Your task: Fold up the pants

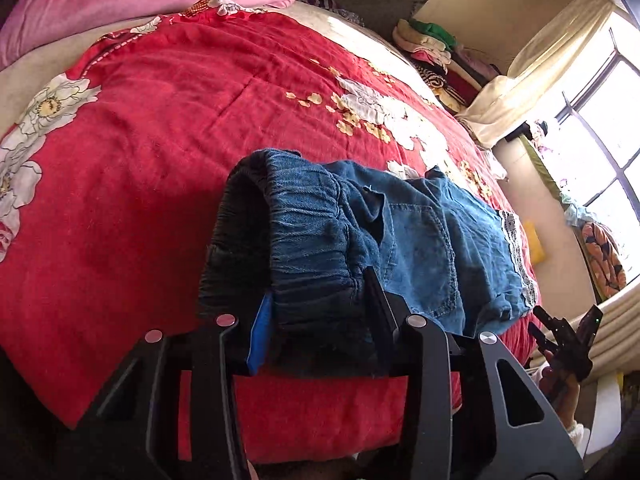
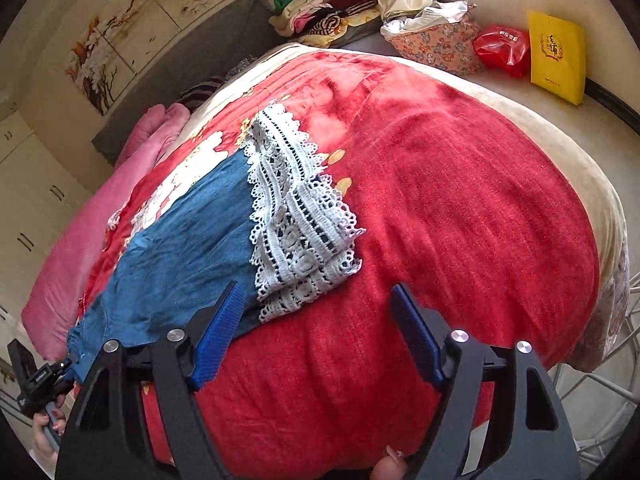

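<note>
Left wrist view: my left gripper (image 1: 320, 312) is clamping the elastic waistband of the denim pants (image 1: 420, 236).
The pants are lying across the red floral blanket (image 1: 160, 140), stretching away to the right, where my right gripper (image 1: 568, 336) is showing at the bed's edge.

Right wrist view: my right gripper (image 2: 316, 332) is hovering with its jaws apart, gripping nothing.
Its left blue pad (image 2: 218, 340) is sitting over the denim leg edge, just beside the white lace hem (image 2: 296, 216); its right pad is over bare blanket.

The denim pants (image 1: 408, 236) look soft and matt, their lace hem (image 2: 296, 216) openwork; the red blanket (image 2: 460, 208) is plush; the yellow paper bag (image 2: 556, 56), upper right, is glossy.
</note>
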